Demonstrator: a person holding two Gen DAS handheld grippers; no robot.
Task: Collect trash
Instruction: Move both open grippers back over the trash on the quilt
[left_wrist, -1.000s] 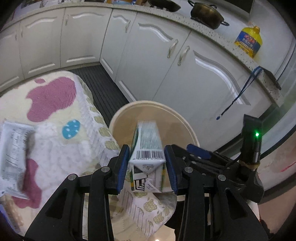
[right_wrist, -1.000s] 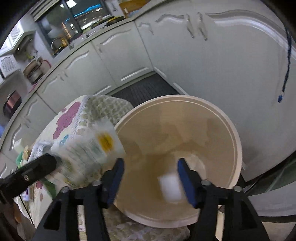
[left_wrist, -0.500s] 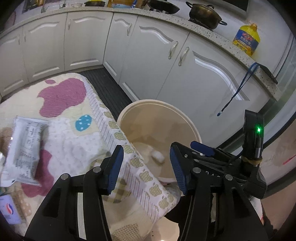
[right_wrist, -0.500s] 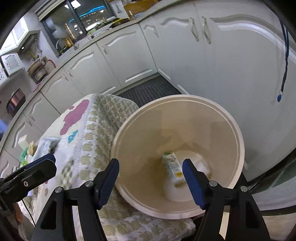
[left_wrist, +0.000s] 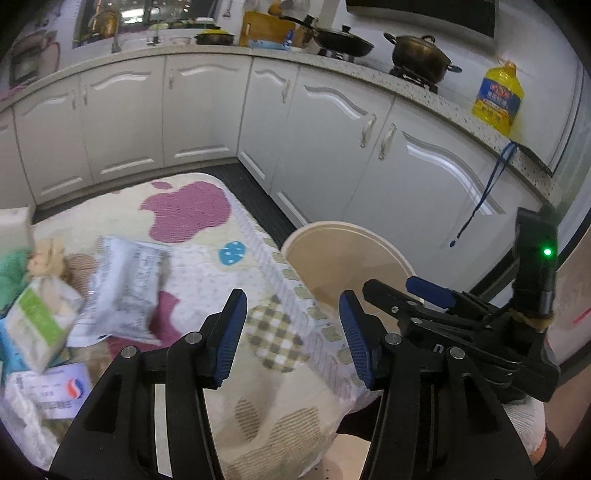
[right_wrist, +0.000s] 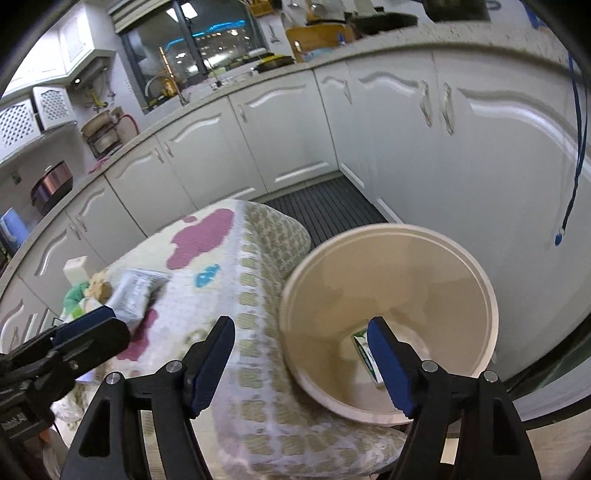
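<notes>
A beige round trash bin (right_wrist: 436, 266) stands on the floor beside a table with a patterned cloth (left_wrist: 258, 339); it also shows in the left wrist view (left_wrist: 332, 251). A green-and-white carton (right_wrist: 364, 350) lies at the bin's bottom. My left gripper (left_wrist: 291, 332) is open and empty above the table's corner. My right gripper (right_wrist: 301, 363) is open and empty over the bin's near rim. On the table lie a grey-white snack packet (left_wrist: 125, 291), a green-and-white pouch (left_wrist: 37, 328) and a white wrapper with a red-blue logo (left_wrist: 55, 395).
White kitchen cabinets (left_wrist: 332, 147) curve around behind the table and bin. A yellow oil bottle (left_wrist: 498, 99) and pots (left_wrist: 421, 55) stand on the counter. A blue cord (left_wrist: 480, 195) hangs down a cabinet door. A dark ribbed mat (right_wrist: 325, 206) covers the floor.
My left gripper let go of the carton over the bin, and the carton now lies at its bottom. Both grippers have drawn back and up from the bin, toward the table.
</notes>
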